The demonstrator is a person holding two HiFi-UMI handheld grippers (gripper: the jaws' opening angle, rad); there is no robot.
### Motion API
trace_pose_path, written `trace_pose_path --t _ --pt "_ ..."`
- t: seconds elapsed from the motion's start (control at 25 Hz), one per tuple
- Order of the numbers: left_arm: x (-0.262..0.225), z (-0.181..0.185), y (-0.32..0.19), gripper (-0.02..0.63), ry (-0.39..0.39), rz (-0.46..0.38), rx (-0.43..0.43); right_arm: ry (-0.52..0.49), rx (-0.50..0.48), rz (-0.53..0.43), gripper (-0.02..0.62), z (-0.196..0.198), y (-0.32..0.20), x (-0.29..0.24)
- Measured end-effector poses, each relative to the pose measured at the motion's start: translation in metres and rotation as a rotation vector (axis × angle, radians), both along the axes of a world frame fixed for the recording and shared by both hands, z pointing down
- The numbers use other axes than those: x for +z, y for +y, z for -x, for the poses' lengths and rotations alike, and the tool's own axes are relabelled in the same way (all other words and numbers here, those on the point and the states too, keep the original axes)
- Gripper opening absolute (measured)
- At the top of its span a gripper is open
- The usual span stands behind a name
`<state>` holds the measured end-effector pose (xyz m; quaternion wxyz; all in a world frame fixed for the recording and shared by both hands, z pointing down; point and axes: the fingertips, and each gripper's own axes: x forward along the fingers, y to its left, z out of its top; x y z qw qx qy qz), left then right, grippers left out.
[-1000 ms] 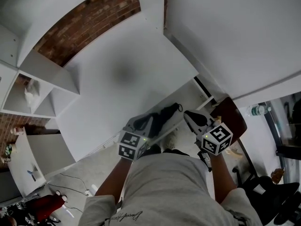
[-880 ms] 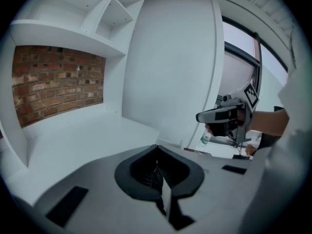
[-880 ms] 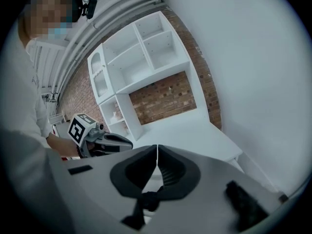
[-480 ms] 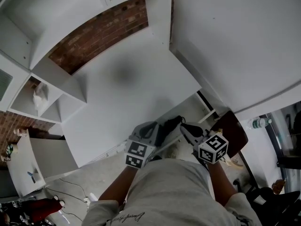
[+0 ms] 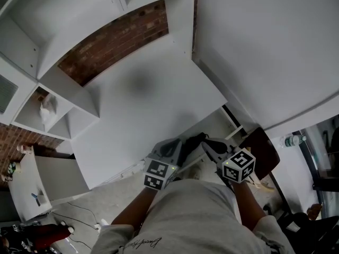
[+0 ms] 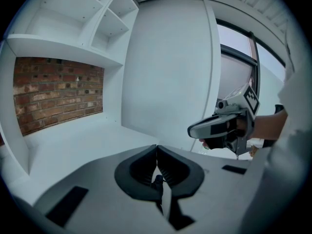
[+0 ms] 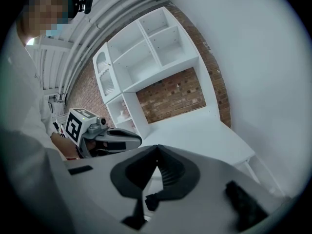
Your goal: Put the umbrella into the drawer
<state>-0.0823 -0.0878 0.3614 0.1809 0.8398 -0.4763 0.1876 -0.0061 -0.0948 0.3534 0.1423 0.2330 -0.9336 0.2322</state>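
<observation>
A black folded umbrella (image 5: 194,140) lies in the open white drawer (image 5: 218,125) under the desk's front edge, partly hidden by my grippers. My left gripper (image 5: 174,143) hangs just left of it with its jaws shut and nothing between them, as the left gripper view (image 6: 157,151) confirms. My right gripper (image 5: 207,143) hovers just right of the umbrella, also shut on nothing (image 7: 156,153). Each gripper shows in the other's view: the right gripper (image 6: 225,126), the left gripper (image 7: 106,138).
A white desk top (image 5: 143,105) stretches beyond the drawer to a brick wall (image 5: 114,41). White shelves (image 5: 47,110) stand at the left. A brown seat (image 5: 260,148) and a water bottle (image 5: 291,140) are at the right. Cables (image 5: 79,211) lie on the floor.
Both grippers have lifted a little off the drawer and drawn closer together. The umbrella stays in the drawer and shows less between them.
</observation>
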Motion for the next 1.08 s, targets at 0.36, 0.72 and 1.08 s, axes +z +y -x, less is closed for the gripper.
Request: trace_pose_path --t 0.36,0.72,1.08 --pt "0.001 0.003 -0.002 0.017 -0.003 -0.003 -0.003 0.009 0.006 0.003 0.028 -0.001 0.001 0.003" --pt "0.008 0.0 0.003 0.017 -0.017 0.023 0.016 -0.012 0.014 0.019 0.028 -0.001 0.006 0.006" --pt "0.007 -0.002 0.004 0.017 -0.013 0.011 0.019 -0.017 -0.011 0.028 0.028 0.003 0.012 0.009"
